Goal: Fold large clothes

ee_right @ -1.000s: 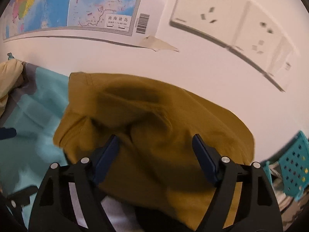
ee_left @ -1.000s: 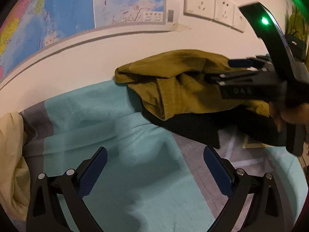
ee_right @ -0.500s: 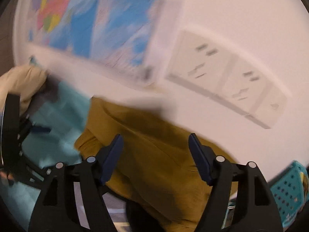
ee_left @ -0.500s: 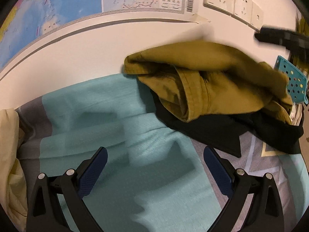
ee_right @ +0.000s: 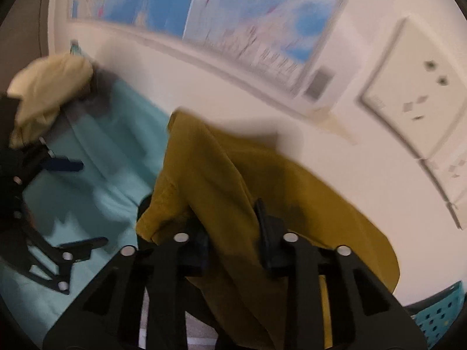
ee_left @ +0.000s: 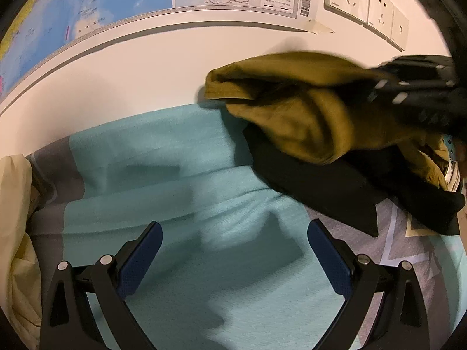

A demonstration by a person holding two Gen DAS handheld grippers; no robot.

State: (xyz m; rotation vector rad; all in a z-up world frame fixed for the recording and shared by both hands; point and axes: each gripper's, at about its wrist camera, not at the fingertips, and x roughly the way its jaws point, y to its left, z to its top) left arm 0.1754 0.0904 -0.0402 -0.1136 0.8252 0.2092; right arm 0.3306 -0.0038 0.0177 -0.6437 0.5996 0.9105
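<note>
A mustard-olive garment [ee_left: 303, 116] lies crumpled against the wall at the far right of the bed, on top of a black garment [ee_left: 335, 192]. My right gripper [ee_right: 232, 233] is shut on a bunched fold of the mustard garment [ee_right: 233, 180]; in the left wrist view it shows as a blurred black shape [ee_left: 420, 93] over the garment's right side. My left gripper [ee_left: 233, 262] is open and empty, low over the teal bedsheet [ee_left: 163, 175], well left of the clothes. It also shows at the left in the right wrist view [ee_right: 55, 201].
A cream-yellow cloth bundle [ee_left: 14, 233] lies at the bed's left end. The white wall carries a map [ee_left: 116, 3] and power sockets [ee_left: 364, 3] just behind the clothes. A teal perforated basket [ee_right: 437, 315] stands at the far right.
My right gripper has dropped onto the mustard garment and shut on a fold of it; it was open before. My left gripper stays open over the sheet.
</note>
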